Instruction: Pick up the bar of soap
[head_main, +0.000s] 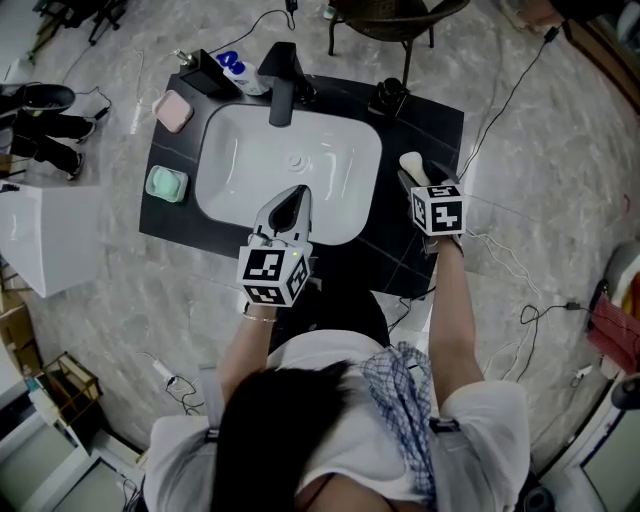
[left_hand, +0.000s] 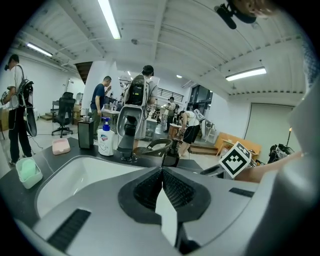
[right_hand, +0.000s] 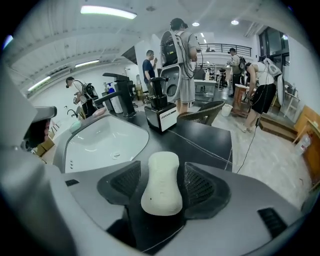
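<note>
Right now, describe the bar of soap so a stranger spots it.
Find the white sink in the black counter. Right of it, the bar of soap lies between the right tool's open jaws. It is cream and bare, unlike the pink dish and green dish opposite.

bar of soap (right_hand: 161, 184): plain cream-white
bench (head_main: 425, 120): black, crossed by thin pale lines
sink (head_main: 232, 165): glossy white
faucet (head_main: 283, 88): black
pink soap dish (head_main: 173, 111): pale pink
green soap dish (head_main: 166, 184): mint green
pump bottle (head_main: 238, 75): white with a blue top
right gripper (right_hand: 161, 172): grey shell; fingers (right_hand: 201, 187) black, mesh-patterned
left gripper (left_hand: 161, 170): grey shell, black mesh-patterned pads
marker cube (head_main: 437, 209): white with black square patterns
floor (head_main: 560, 180): grey, marbled
shirt (head_main: 480, 420): white
cloth (head_main: 405, 400): blue-and-white check
</note>
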